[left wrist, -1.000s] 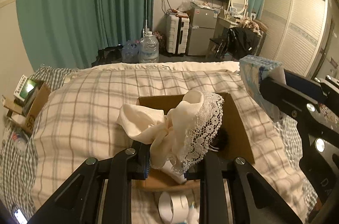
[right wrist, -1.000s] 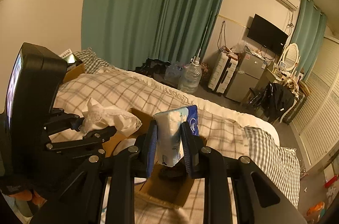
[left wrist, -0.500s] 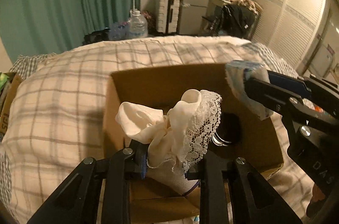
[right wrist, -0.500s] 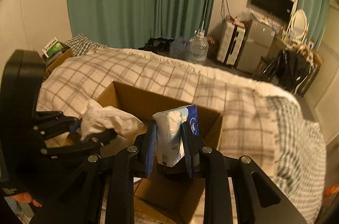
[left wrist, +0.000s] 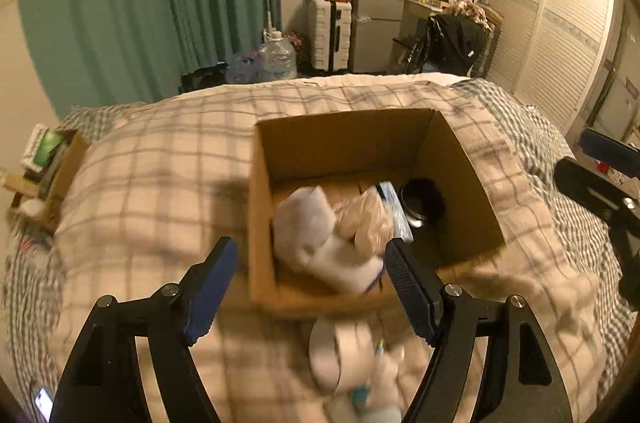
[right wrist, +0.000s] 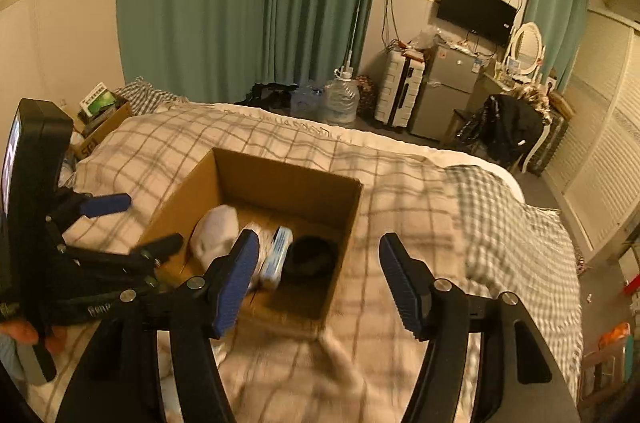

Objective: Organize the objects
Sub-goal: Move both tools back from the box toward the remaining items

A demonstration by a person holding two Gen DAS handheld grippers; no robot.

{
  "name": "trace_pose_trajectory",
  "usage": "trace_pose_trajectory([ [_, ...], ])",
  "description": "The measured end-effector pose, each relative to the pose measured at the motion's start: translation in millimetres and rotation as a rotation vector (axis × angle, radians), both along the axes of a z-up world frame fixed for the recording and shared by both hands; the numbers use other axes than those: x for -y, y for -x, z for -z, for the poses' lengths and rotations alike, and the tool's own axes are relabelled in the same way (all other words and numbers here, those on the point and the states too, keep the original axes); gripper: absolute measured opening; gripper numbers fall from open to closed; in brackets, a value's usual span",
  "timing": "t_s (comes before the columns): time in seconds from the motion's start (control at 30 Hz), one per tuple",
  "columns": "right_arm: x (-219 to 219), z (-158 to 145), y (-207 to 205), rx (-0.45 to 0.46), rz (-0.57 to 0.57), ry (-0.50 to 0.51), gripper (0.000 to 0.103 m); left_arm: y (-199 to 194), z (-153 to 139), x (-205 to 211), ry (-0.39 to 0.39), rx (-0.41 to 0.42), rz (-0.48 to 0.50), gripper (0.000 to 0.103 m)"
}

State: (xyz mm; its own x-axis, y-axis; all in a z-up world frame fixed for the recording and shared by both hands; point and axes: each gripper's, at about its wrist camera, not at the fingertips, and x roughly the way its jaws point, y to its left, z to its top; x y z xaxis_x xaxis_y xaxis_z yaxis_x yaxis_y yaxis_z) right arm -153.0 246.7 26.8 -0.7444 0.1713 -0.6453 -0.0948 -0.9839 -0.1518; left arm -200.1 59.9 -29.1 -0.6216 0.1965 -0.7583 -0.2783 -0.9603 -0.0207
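Note:
An open cardboard box stands on the plaid bed. Inside lie a cream lace cloth, a blue-and-white tissue pack and a dark round object. My left gripper is open and empty over the box's near edge; it also shows at the left of the right wrist view. My right gripper is open and empty just above the box's near right side.
A white tape roll and small items lie on the blanket in front of the box. A small box of items stands at the bed's left edge. Water jugs, a suitcase, a fridge and a chair with clothes stand beyond the bed.
Both grippers have opened. The lace cloth and the tissue pack dropped from the grippers into the box. Both grippers drew back slightly.

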Motion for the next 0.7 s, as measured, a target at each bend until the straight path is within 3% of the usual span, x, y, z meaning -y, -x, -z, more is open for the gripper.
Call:
trace_pose_trajectory([
  [0.13, 18, -13, -41, -0.019, -0.002, 0.006, 0.067, -36, -5, 19, -0.018, -0.003, -0.017, 0.079],
  [0.27, 35, -6, -70, -0.014, -0.005, 0.021, 0.071, -70, 2, 29, -0.029, -0.016, -0.043, 0.079],
  [0.47, 39, 50, -83, 0.081, 0.041, 0.053, 0.072, -100, 38, 27, -0.046, 0.036, -0.055, 0.079],
  [0.6, 34, 94, -78, 0.151, 0.083, 0.015, 0.082, -109, 69, 14, 0.000, 0.079, -0.038, 0.079],
  [0.7, 30, 120, -76, 0.194, 0.097, 0.014, 0.083, -115, 93, 4, 0.030, 0.116, -0.008, 0.079],
])
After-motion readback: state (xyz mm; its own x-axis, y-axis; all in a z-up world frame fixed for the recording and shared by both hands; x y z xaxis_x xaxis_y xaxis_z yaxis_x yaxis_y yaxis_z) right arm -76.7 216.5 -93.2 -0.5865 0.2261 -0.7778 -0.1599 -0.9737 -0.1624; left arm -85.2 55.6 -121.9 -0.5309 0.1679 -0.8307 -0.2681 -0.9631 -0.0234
